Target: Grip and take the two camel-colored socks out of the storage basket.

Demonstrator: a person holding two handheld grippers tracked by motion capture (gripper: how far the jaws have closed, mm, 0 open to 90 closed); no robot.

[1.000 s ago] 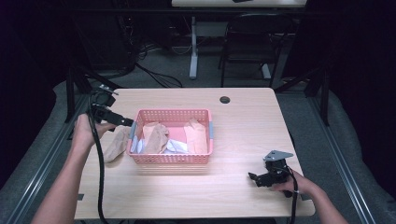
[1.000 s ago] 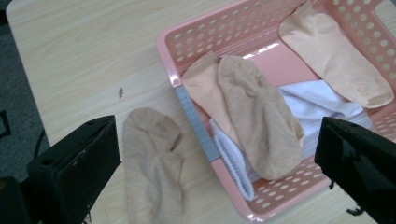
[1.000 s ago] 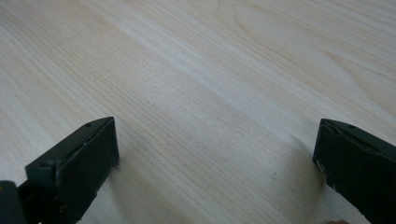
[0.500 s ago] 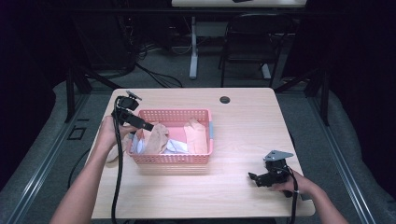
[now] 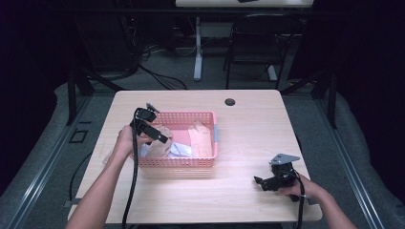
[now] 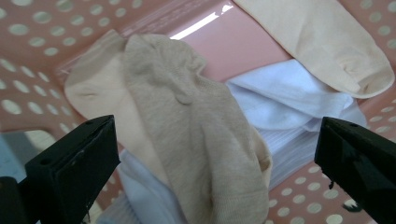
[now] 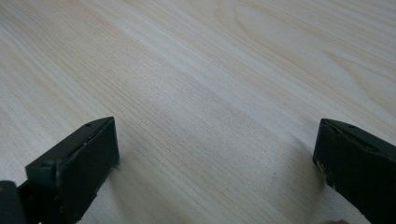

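Right now I have the left claw (image 5: 161, 139) poised over the left end of the pink basket (image 5: 210, 116), jaws spread wide and holding nothing. Through the left gripper view the tan sock (image 6: 196, 140) lies directly between them, draped over a paler peach sock (image 6: 100, 100) and some white socks (image 6: 289, 93); another peach sock (image 6: 322, 42) lies apart toward the far wall. I judge this to be the reach-and-pick step: the sock is lined up but not yet gripped.

Next I would ease the left claw down until both jaws straddle the raised fold of the tan sock, then close on that layer alone, taking care not to pinch the peach one beneath it or snag the perforated basket wall.

My right claw (image 5: 260, 182) rests low on the wooden surface (image 5: 248, 119) near the front right edge, well apart from the basket, jaws wide and empty.

I can read no brand, label or writing anywhere.
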